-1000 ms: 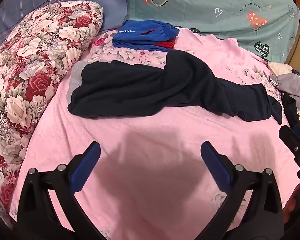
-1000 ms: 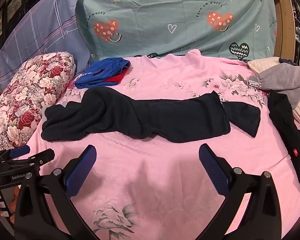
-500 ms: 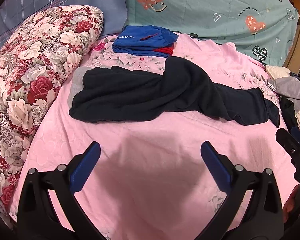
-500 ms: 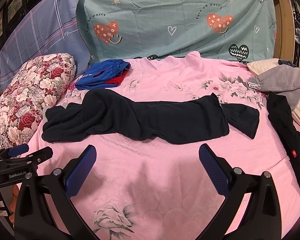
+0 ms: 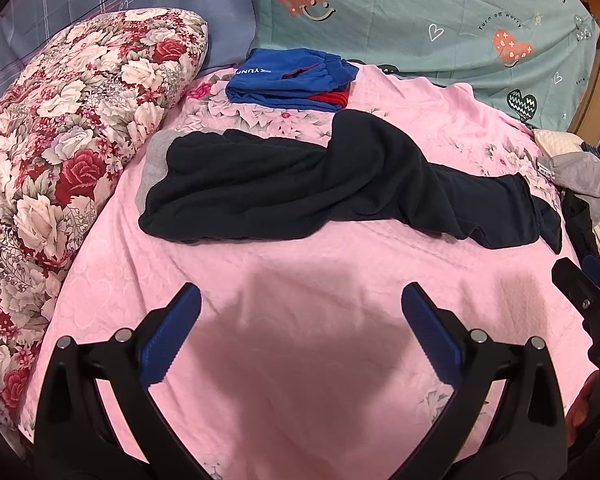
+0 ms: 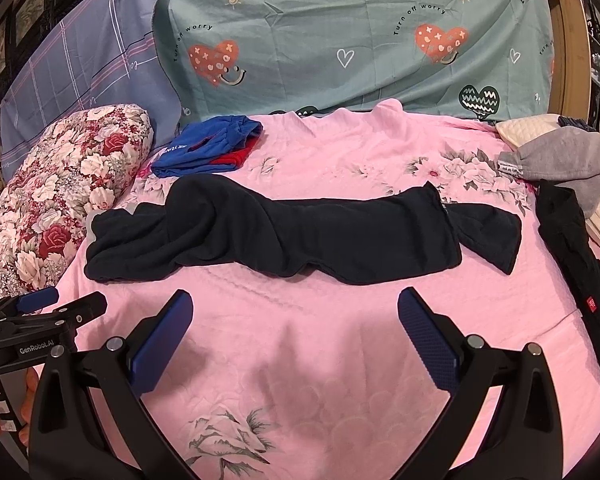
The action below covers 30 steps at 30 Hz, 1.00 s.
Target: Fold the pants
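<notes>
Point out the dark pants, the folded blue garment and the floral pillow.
dark pants (image 6: 300, 236): right wrist view, middle of the legs lying across the bed.
folded blue garment (image 5: 284, 80): left wrist view, its top blue layer.
floral pillow (image 5: 72, 128): left wrist view, its upper face.

Dark pants (image 5: 320, 184) lie rumpled across a pink bedspread (image 5: 300, 360), waist near a floral pillow (image 5: 68, 140). Folded blue clothes (image 5: 288, 78) sit just beyond. The left gripper (image 5: 300, 308) hovers over bare spread, jaws wide apart, holding nothing. The right gripper (image 5: 592, 300) shows at the right edge.
</notes>
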Motion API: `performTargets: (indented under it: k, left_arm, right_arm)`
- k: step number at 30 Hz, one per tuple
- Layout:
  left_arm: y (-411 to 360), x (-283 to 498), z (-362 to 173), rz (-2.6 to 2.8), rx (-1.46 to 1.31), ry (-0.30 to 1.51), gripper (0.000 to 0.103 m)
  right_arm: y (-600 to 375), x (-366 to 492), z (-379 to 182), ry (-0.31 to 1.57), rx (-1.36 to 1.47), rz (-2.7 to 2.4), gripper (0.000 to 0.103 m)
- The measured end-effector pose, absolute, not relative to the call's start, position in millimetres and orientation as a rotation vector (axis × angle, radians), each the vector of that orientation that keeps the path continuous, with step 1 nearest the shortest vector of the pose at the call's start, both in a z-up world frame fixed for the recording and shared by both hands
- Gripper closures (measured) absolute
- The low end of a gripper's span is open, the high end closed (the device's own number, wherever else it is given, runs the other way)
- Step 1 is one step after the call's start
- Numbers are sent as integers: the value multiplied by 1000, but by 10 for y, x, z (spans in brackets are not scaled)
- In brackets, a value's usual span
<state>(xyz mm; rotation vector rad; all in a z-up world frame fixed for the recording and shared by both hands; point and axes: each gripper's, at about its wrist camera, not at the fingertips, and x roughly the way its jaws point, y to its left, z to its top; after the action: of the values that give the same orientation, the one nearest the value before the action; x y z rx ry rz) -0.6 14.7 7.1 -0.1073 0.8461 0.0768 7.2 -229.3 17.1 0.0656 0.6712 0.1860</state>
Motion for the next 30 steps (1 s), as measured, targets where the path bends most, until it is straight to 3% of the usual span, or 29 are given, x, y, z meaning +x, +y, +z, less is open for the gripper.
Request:
performTargets:
  k: [30]
  left_arm:
    - [159,-29,38,80,-108,851,2]
  right_arm:
    - [-2269,62,131,682,74,201,1]
